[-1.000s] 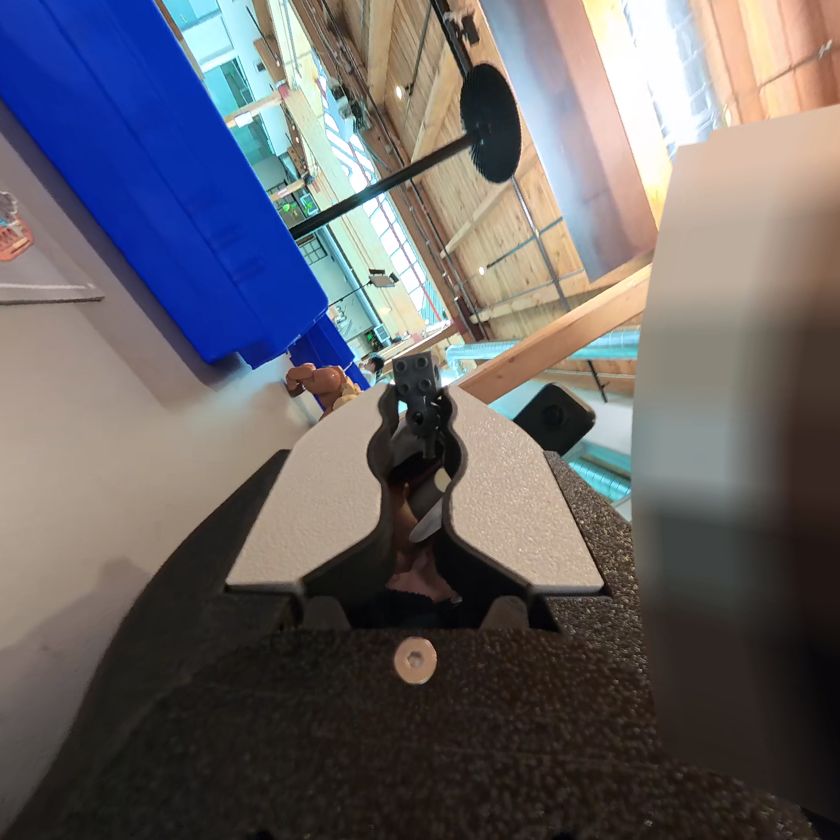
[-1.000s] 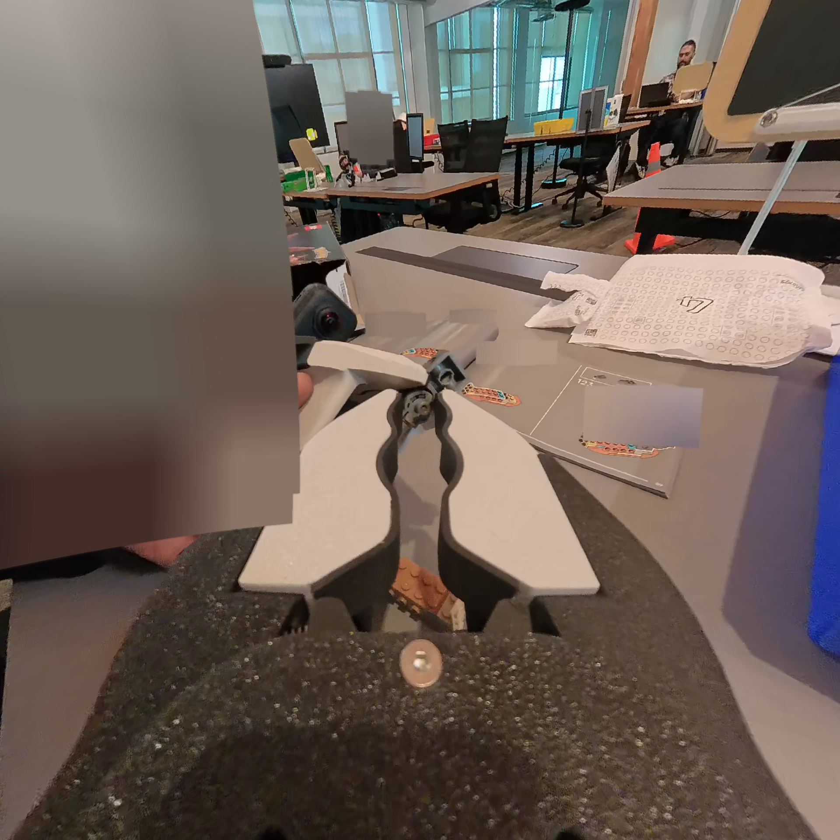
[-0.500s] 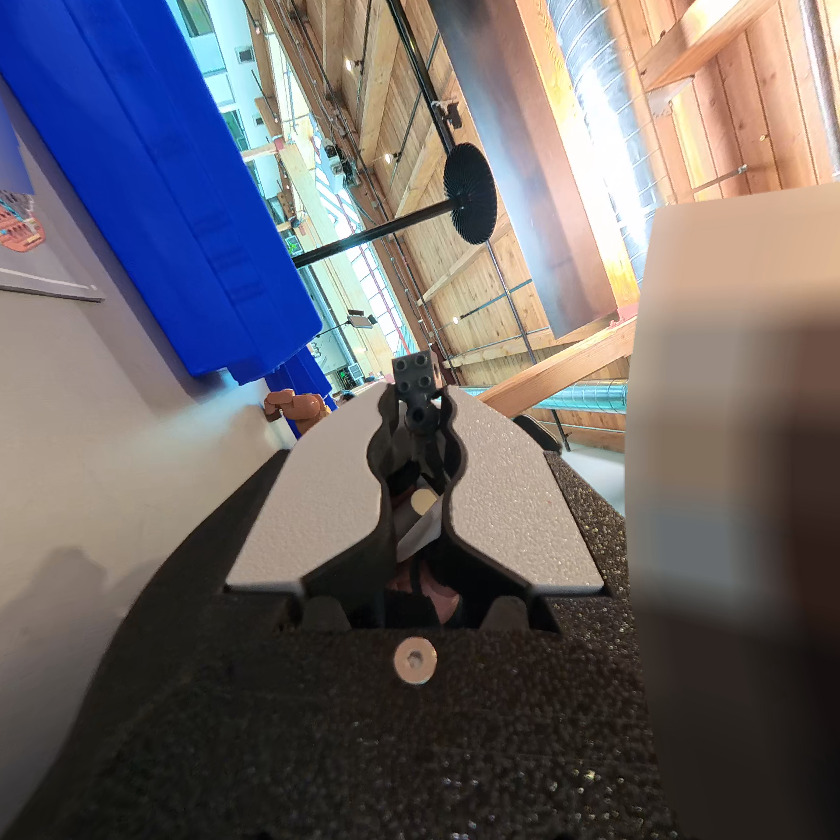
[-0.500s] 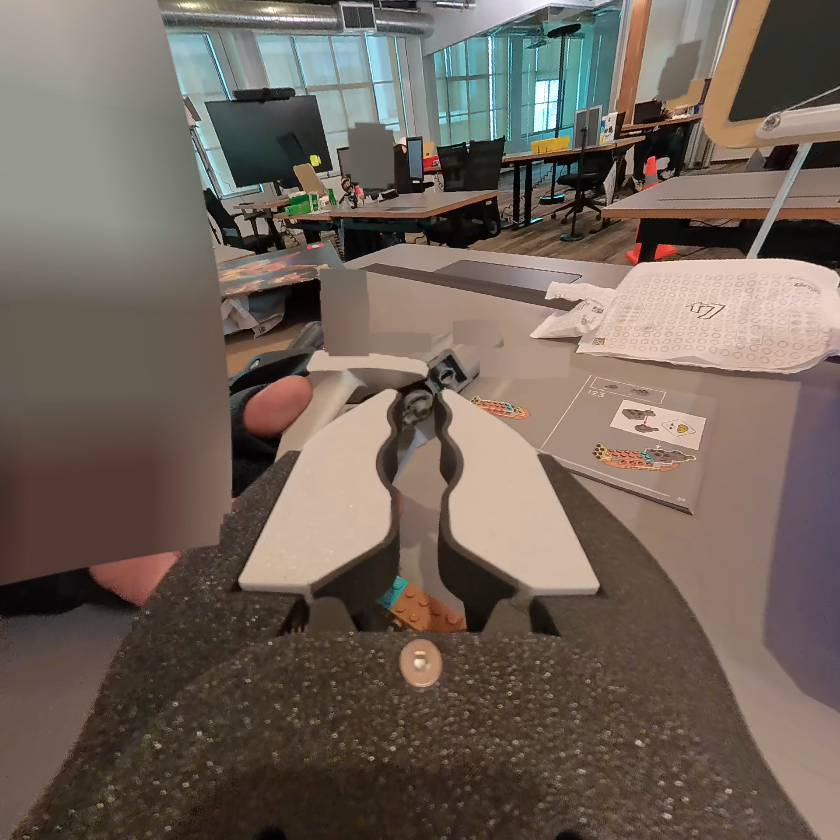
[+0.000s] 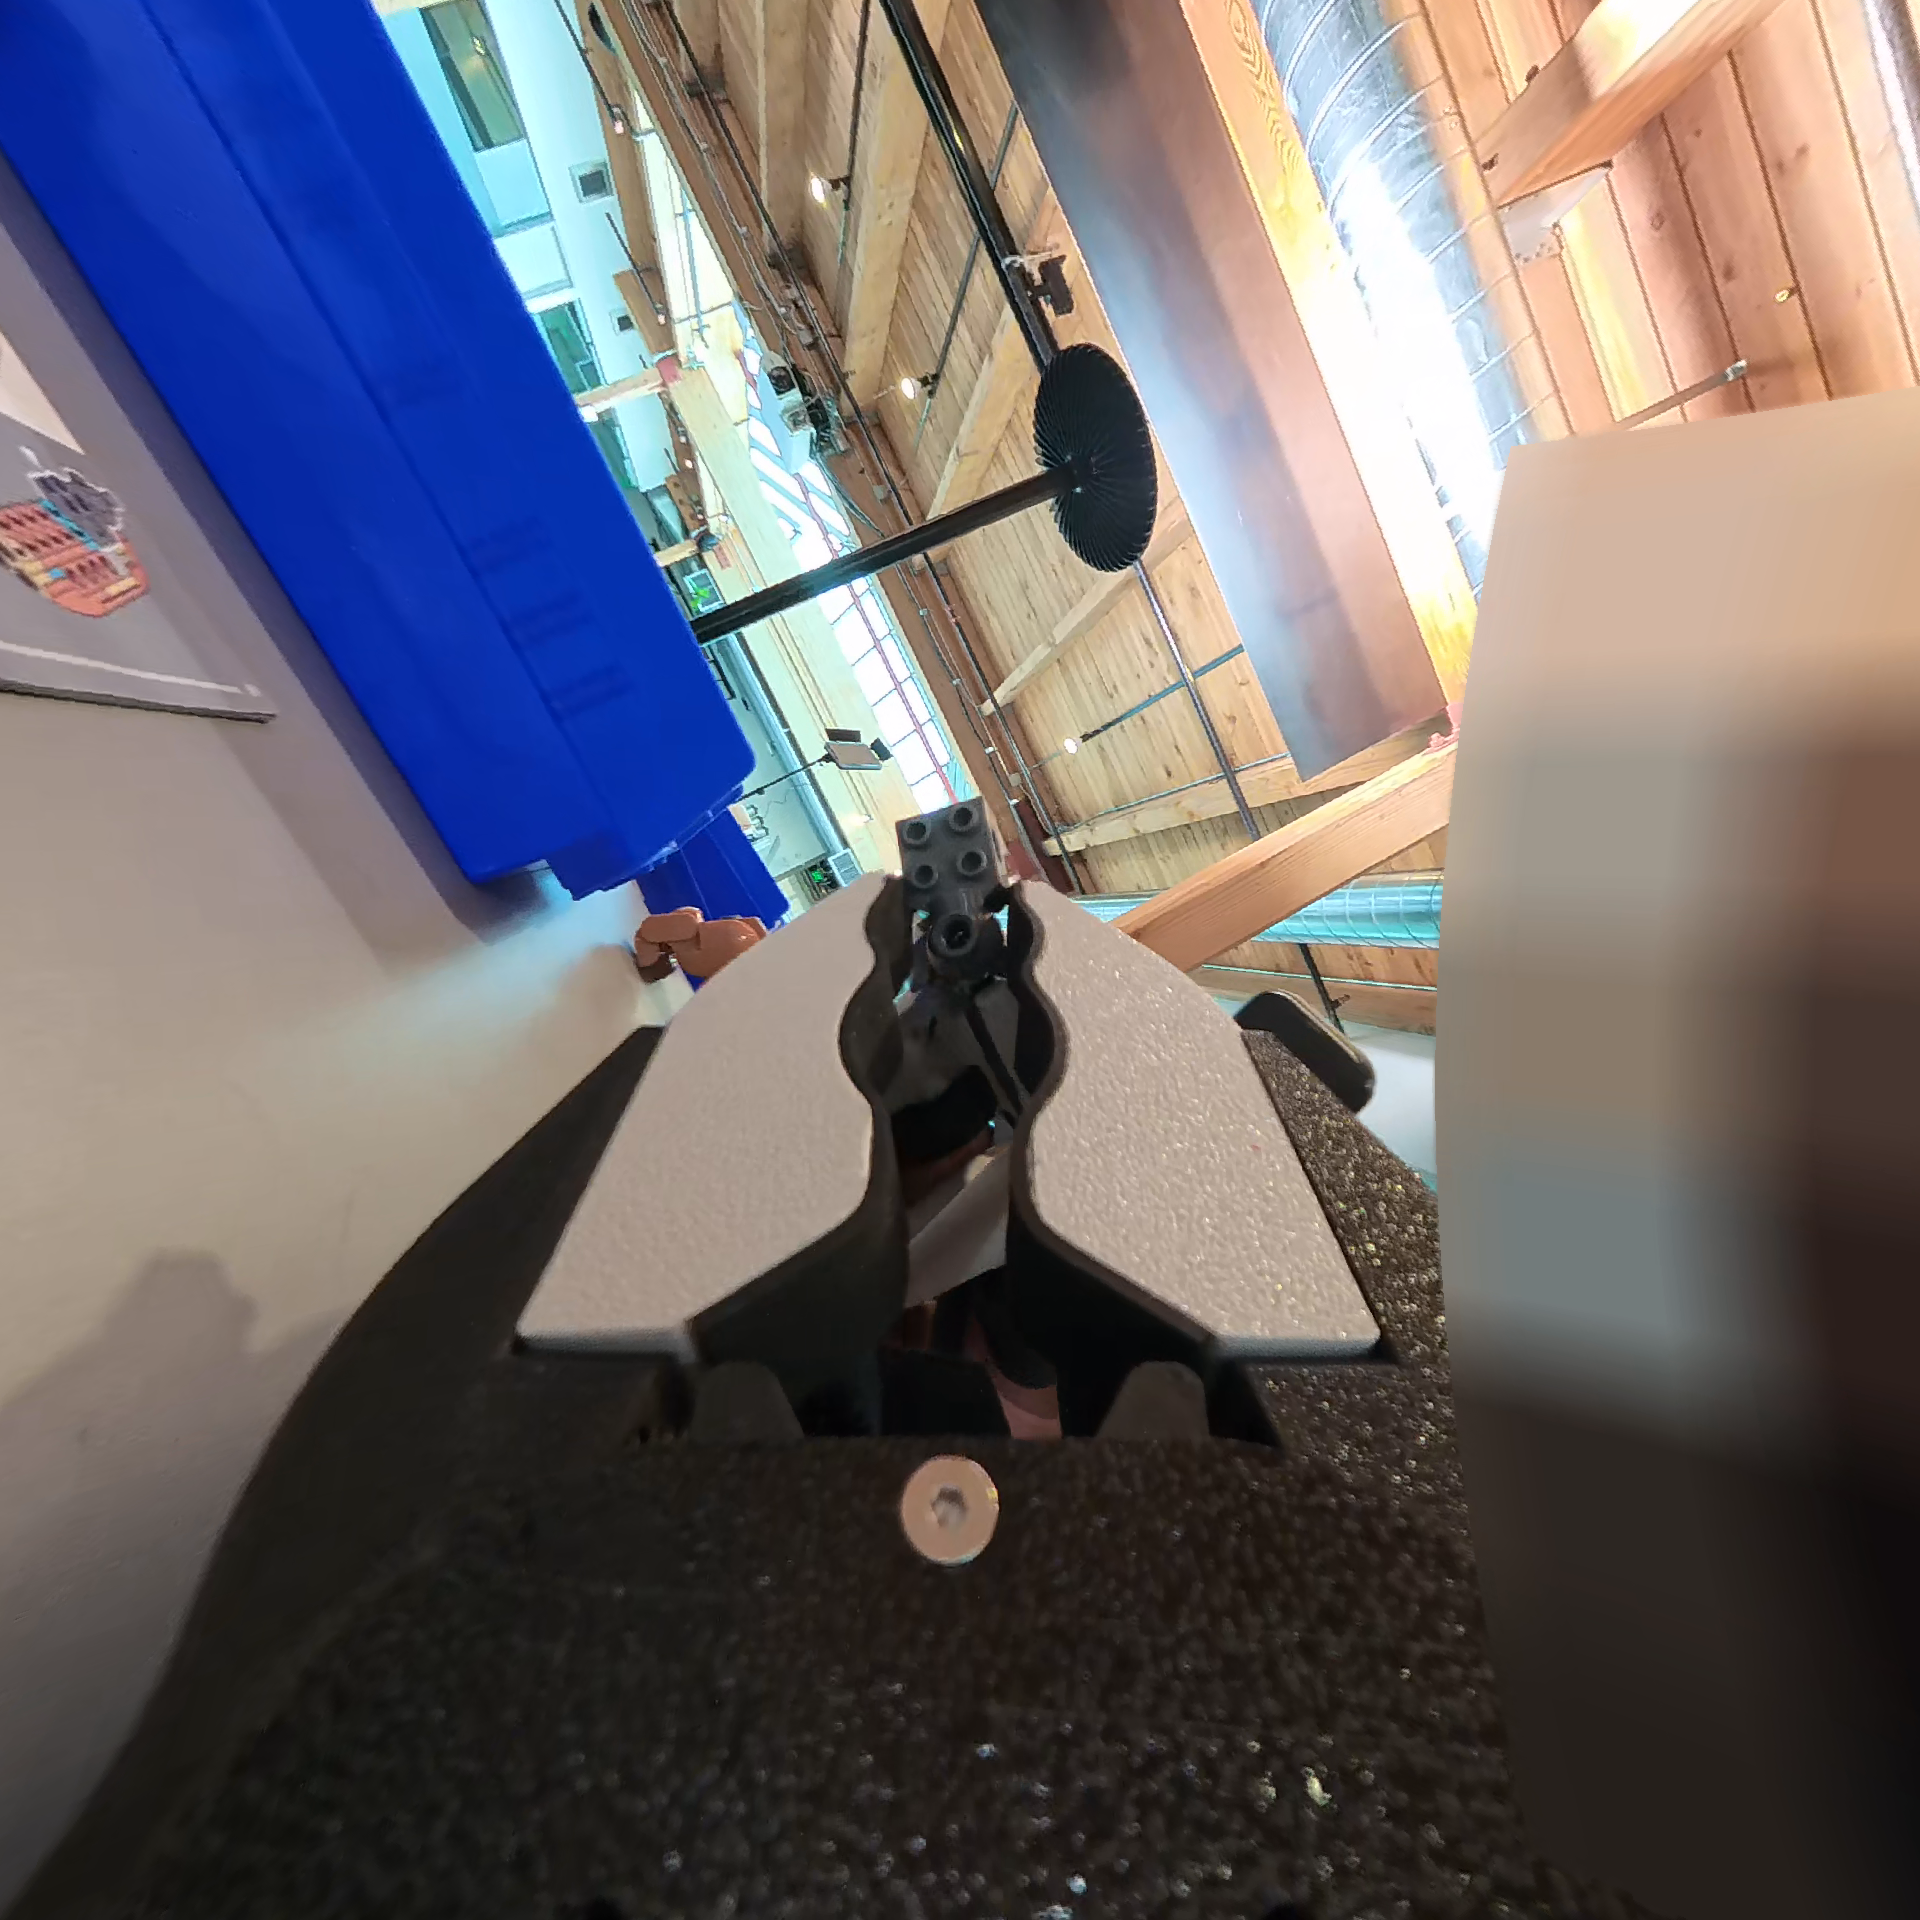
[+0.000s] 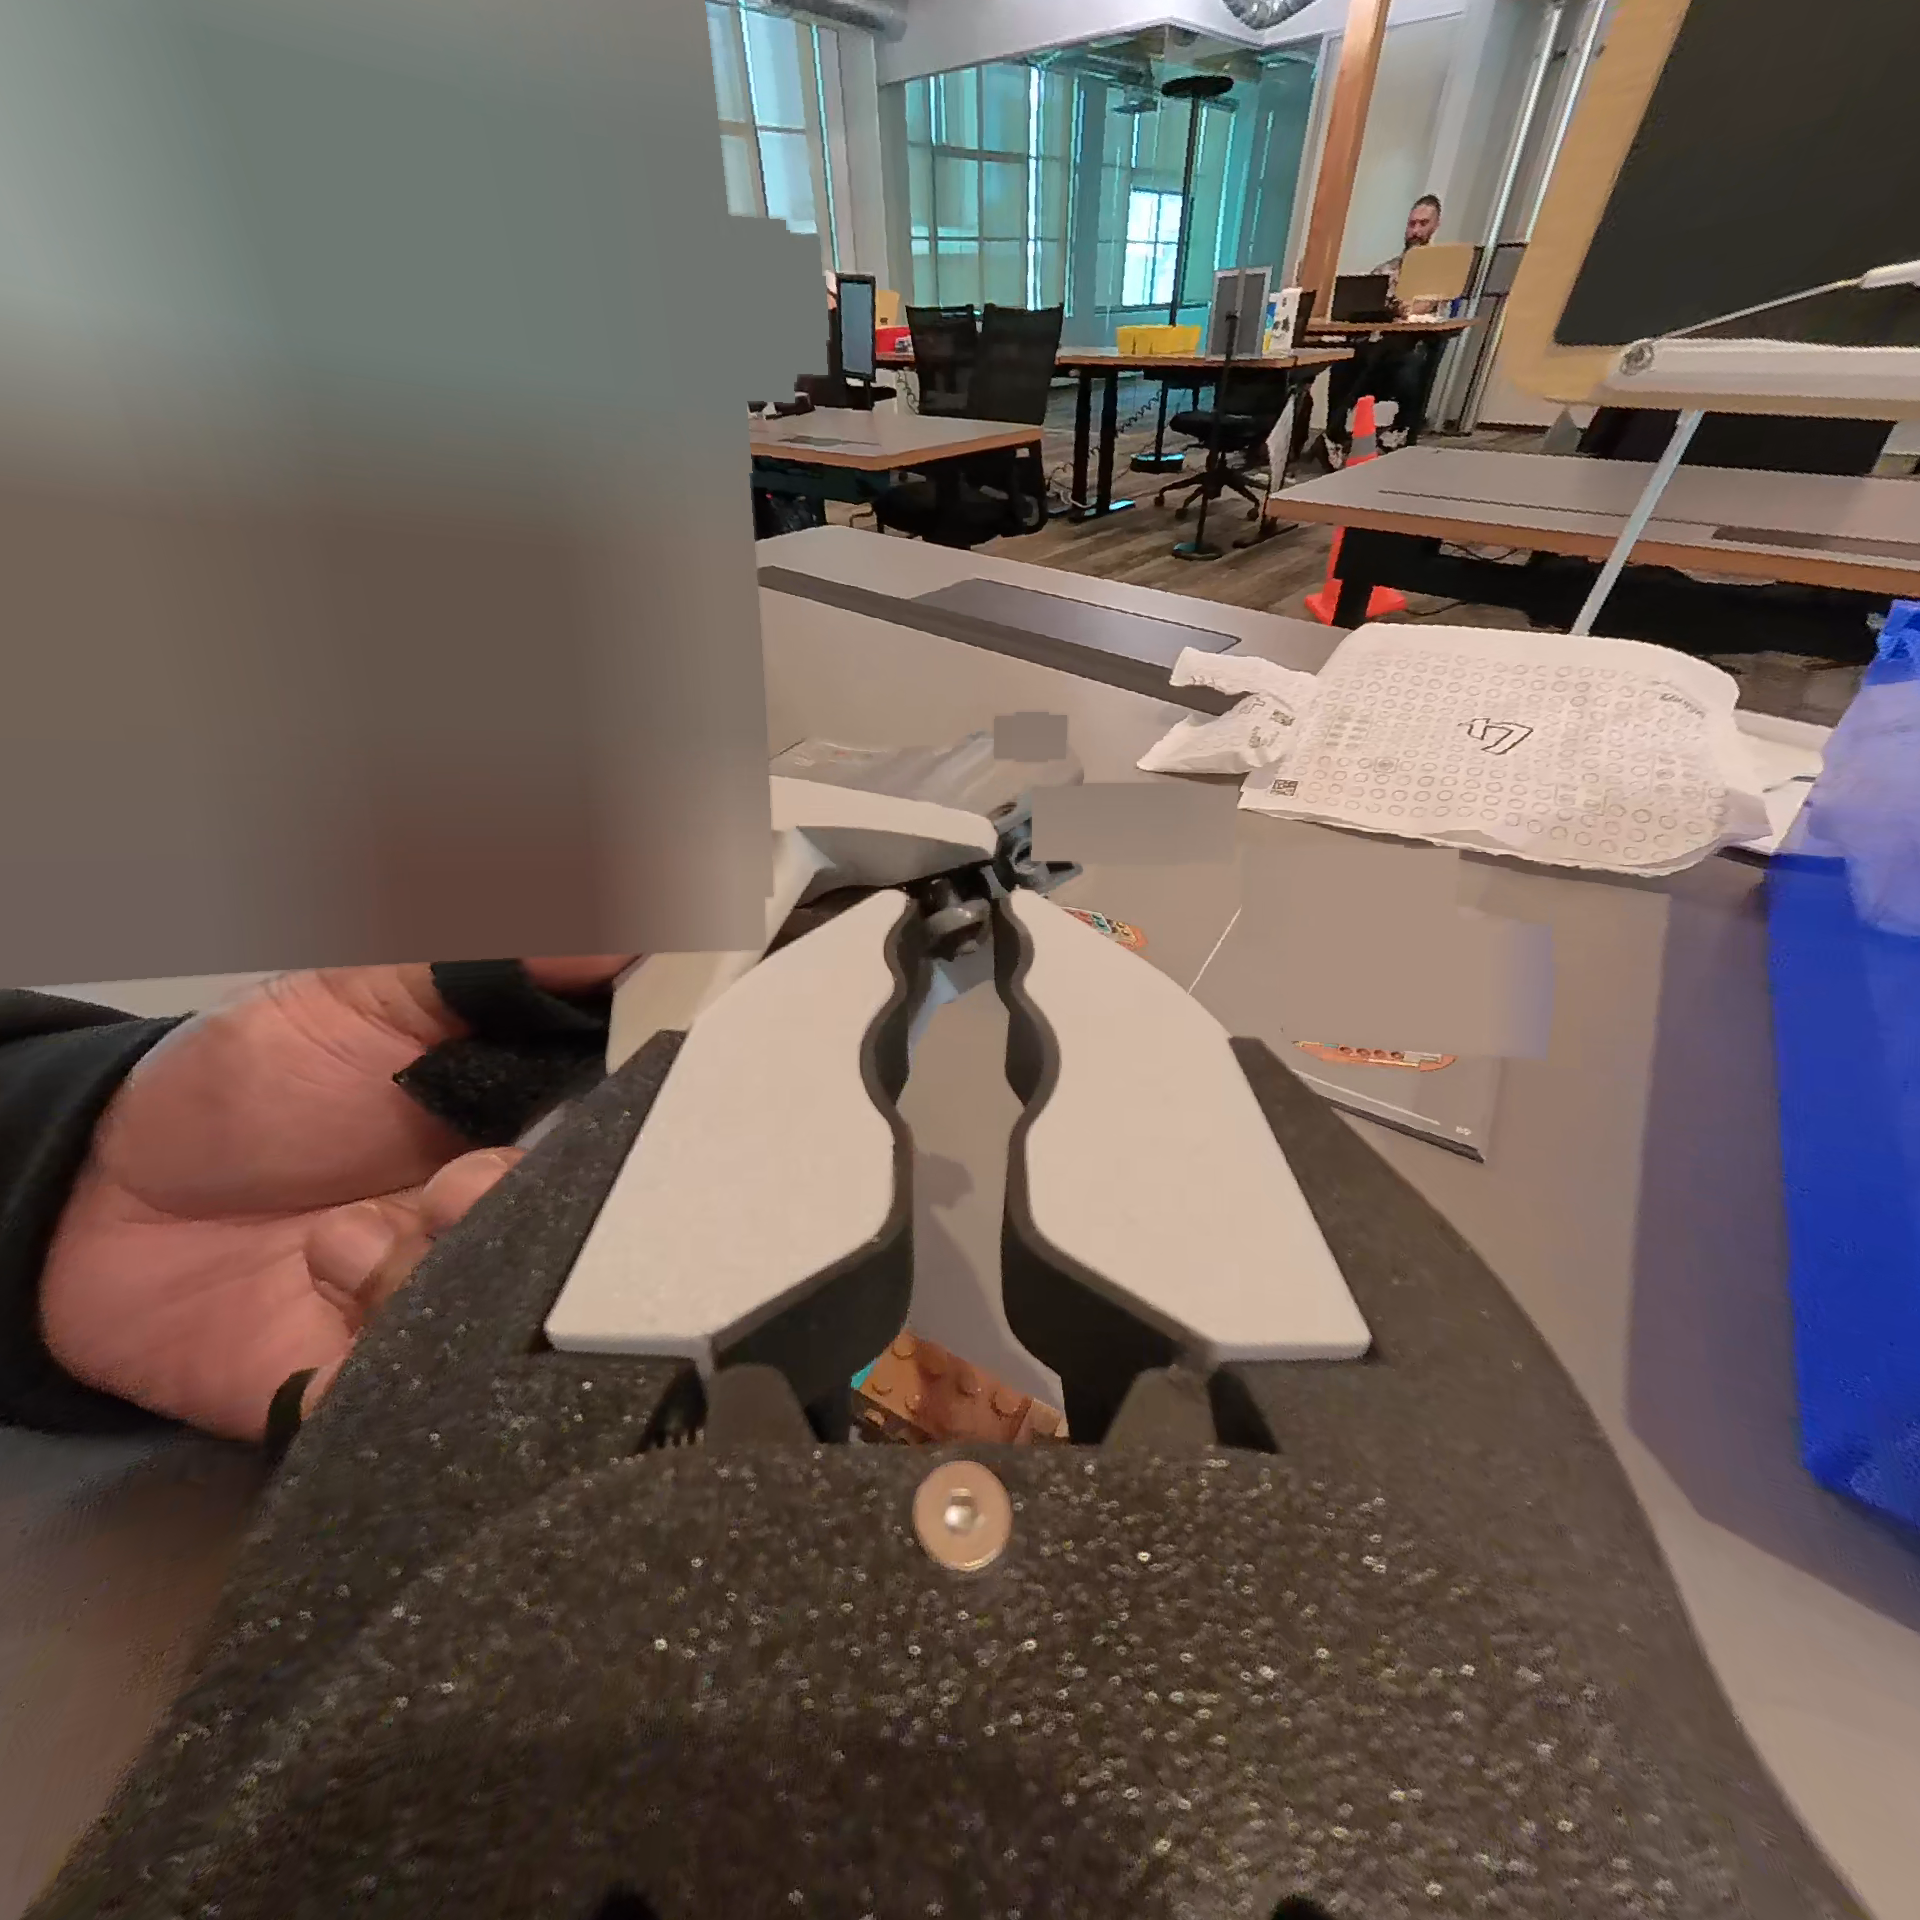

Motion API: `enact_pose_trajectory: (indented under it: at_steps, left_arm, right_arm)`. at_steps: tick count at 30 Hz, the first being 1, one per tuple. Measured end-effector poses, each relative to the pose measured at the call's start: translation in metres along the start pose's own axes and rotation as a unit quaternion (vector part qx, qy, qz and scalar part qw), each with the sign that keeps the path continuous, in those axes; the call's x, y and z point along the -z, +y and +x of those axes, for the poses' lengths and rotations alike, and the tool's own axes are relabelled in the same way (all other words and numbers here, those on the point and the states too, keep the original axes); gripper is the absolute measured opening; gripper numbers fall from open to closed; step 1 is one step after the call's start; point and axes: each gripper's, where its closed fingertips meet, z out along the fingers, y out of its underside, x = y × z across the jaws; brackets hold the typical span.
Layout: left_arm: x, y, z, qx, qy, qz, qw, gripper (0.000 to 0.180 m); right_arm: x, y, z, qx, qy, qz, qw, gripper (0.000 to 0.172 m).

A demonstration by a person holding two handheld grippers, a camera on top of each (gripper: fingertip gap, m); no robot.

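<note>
My left gripper (image 5: 948, 904) is shut on a dark grey studded brick piece (image 5: 945, 844) that sticks out past its fingertips; a round dark part (image 5: 951, 940) sits just below it between the pads. In the right wrist view, my right gripper (image 6: 961, 906) is shut on a small grey round piece (image 6: 956, 923). The left gripper's fingers (image 6: 883, 831) come in from the left and hold the dark grey brick piece (image 6: 1020, 847) right against that round piece. Both grippers are raised above the grey table (image 6: 1662, 1299).
A blue bin (image 5: 364, 416) and brown brick pieces (image 5: 691, 935) lie beside the left gripper. A white paper bag (image 6: 1507, 748), an instruction booklet (image 6: 1351, 987) and a blue bin (image 6: 1849, 1039) lie to the right. A hand (image 6: 239, 1143) is at the left. A brown studded plate (image 6: 956, 1403) lies below. Left and right tips are no more than a few centimetres apart.
Both grippers stay shut on their pieces, held together. The left view has tilted further toward the ceiling. The right gripper has shifted a little, and the hand at the left shows more.
</note>
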Motion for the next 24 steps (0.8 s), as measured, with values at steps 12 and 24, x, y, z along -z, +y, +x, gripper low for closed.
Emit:
enact_pose_trajectory:
  at_steps: [12, 24]
  left_arm:
    - [-0.015, 0.017, 0.027, -0.212, -0.027, -0.061, 0.975, 0.017]
    - [-0.029, 0.067, 0.024, -0.356, -0.069, -0.16, 0.918, 0.017]
  right_arm:
    - [0.025, -0.023, -0.004, -0.101, -0.055, 0.091, 0.989, 0.012]
    - [0.078, -0.006, 0.004, -0.14, -0.088, 0.077, 0.983, 0.01]
